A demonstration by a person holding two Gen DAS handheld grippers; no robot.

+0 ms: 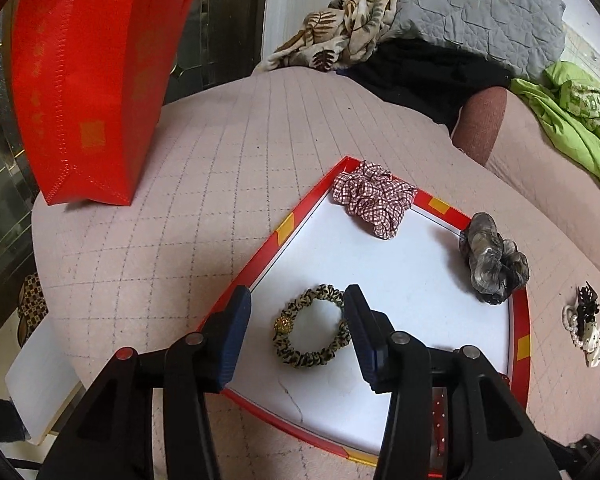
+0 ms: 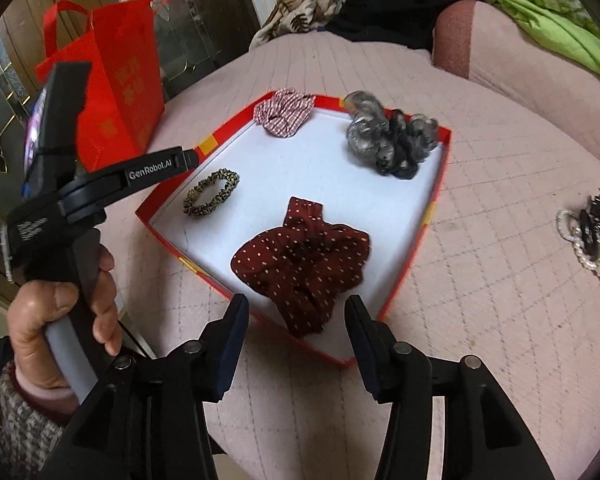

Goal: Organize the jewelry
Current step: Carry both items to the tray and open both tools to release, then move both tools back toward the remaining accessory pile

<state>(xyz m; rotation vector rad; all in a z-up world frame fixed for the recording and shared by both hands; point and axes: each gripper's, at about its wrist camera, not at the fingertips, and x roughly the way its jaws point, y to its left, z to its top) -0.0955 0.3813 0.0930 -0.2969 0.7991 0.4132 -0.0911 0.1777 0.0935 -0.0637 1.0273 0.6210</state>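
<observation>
A red-rimmed box lid with a white floor point(image 1: 420, 280) point(image 2: 300, 160) lies on the pink quilted bed. In it lie a leopard-print hair tie point(image 1: 310, 332) point(image 2: 211, 193), a red checked scrunchie point(image 1: 374, 196) point(image 2: 286, 114), a grey-black scrunchie point(image 1: 494, 264) point(image 2: 392, 140) and a dark red dotted scrunchie point(image 2: 304, 264). My left gripper point(image 1: 296, 304) is open, its fingers either side of the leopard tie, just above it. My right gripper point(image 2: 296, 312) is open and empty above the dotted scrunchie's near edge. A pearl band with a black claw clip point(image 1: 584, 328) point(image 2: 596, 236) lies on the bed right of the lid.
A red tote bag point(image 1: 88, 80) point(image 2: 120, 92) stands at the bed's left edge. Pillows, a grey quilt point(image 1: 480, 12) and green cloth point(image 1: 572, 120) pile at the far side. The left hand and its gripper handle point(image 2: 80, 200) show at the left of the right wrist view.
</observation>
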